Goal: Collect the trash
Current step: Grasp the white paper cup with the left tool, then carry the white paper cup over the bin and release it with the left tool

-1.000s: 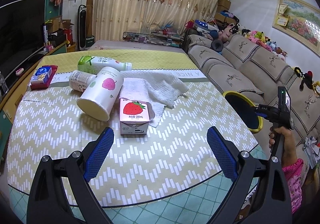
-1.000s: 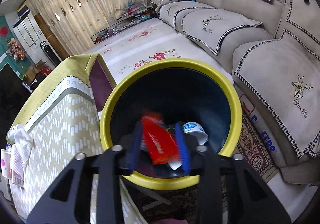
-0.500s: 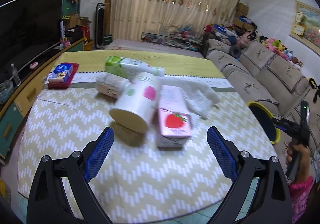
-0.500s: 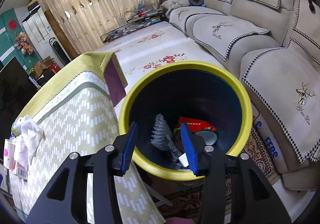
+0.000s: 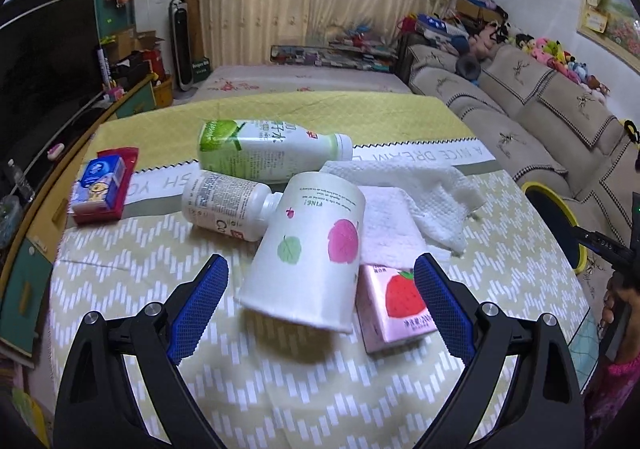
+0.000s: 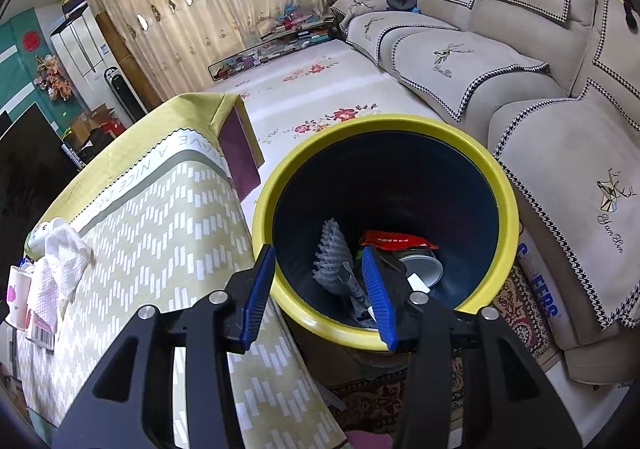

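Observation:
A white paper cup [image 5: 308,249] with pink and green leaf prints lies on its side on the table. My left gripper [image 5: 320,263] is open wide around it, and the blue pads [image 5: 200,297] stay clear of it. A pink strawberry milk carton [image 5: 400,297] stands against the cup's right side. Behind them lie a green-labelled bottle [image 5: 264,149] and a smaller white bottle [image 5: 224,205]. My right gripper [image 6: 318,255] hangs open and empty over the yellow-rimmed bin [image 6: 508,217]. A red wrapper [image 6: 396,240] lies inside the bin among other trash.
A white towel [image 5: 416,193] is spread behind the carton. A blue tissue pack on a red box [image 5: 100,177] sits at the table's left edge. The bin stands on the floor between the table's corner [image 6: 236,129] and a beige sofa [image 6: 520,69].
My right gripper let go of the red wrapper, which dropped into the bin, and its jaws widened. My left gripper moved in over the table until the cup lay between its jaws.

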`<action>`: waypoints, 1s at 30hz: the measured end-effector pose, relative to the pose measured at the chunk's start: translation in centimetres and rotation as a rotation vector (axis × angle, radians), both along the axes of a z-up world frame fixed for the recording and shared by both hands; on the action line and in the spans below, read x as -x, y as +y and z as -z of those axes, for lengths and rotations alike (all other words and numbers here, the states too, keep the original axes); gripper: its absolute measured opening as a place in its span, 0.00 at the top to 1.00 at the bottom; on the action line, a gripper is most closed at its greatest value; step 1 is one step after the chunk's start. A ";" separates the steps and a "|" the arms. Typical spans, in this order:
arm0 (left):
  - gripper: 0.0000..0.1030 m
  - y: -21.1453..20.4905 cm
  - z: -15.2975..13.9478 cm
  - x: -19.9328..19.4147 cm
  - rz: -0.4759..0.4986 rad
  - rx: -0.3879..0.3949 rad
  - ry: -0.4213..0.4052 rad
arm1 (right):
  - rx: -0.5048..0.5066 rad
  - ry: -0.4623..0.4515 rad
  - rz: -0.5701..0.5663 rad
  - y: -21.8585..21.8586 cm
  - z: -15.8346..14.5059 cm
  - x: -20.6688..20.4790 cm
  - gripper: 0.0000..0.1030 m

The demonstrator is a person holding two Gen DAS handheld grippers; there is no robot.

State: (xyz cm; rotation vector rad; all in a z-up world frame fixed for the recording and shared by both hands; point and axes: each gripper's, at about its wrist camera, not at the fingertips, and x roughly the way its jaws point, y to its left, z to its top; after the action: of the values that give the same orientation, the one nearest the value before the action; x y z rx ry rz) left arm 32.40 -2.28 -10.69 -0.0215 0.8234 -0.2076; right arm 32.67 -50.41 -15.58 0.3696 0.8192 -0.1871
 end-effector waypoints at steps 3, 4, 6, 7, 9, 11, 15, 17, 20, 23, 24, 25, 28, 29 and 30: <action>0.19 0.4 0.8 -1.2 0.000 0.015 0.035 | 0.004 -0.002 -0.004 0.2 -0.1 0.0 0.56; 0.21 0.6 1.2 -1.6 -0.003 0.023 0.047 | 0.005 -0.002 -0.005 0.2 -0.1 0.0 0.56; 0.27 0.9 1.8 -2.0 -0.002 0.040 0.072 | 0.007 0.000 -0.006 0.3 -0.1 0.0 0.55; 0.28 1.0 2.0 -2.2 0.000 0.044 0.079 | 0.006 0.001 -0.006 0.3 -0.1 0.0 0.55; 0.28 1.2 2.4 -2.4 0.007 0.051 0.088 | 0.006 0.006 -0.004 0.3 0.0 0.0 0.55; 0.28 1.2 2.5 -2.6 0.021 0.059 0.092 | 0.003 0.007 -0.006 0.3 0.0 -0.1 0.55; 0.33 1.1 2.9 -2.9 0.040 0.067 0.102 | 0.005 0.007 -0.012 0.6 0.0 -0.2 0.54; 0.36 1.2 2.8 -2.9 0.040 0.068 0.101 | 0.004 0.004 -0.016 0.8 -0.1 -0.2 0.54; 0.38 1.1 2.5 -2.5 0.028 0.058 0.088 | 0.005 0.001 -0.023 1.0 -0.2 0.0 0.54; 0.38 1.0 1.6 -1.4 0.011 0.034 0.055 | 0.003 -0.006 -0.029 1.1 -0.4 0.2 0.54; 0.38 1.0 1.2 -1.0 0.010 0.035 0.047 | 0.002 -0.007 -0.030 1.1 -0.4 0.3 0.54; 0.38 0.9 0.6 -0.5 0.012 0.033 0.036 | 0.002 -0.010 -0.030 1.1 -0.5 0.4 0.54; 0.38 -0.1 -1.2 1.2 0.037 0.023 -0.003 | 0.002 -0.026 -0.026 0.9 -1.0 1.0 0.54; 0.38 -0.8 -2.1 1.9 0.059 0.026 -0.019 | 0.005 -0.035 -0.023 0.8 -1.2 1.3 0.54; 0.38 -1.5 -2.8 2.5 0.079 0.031 -0.032 | 0.009 -0.042 -0.019 0.7 -1.4 1.5 0.54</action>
State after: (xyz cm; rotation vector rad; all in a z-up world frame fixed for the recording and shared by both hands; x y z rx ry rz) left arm 29.94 -3.77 -7.87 -0.0145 0.7901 -0.2940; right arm 31.13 -49.70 -14.13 0.3556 0.7796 -0.1645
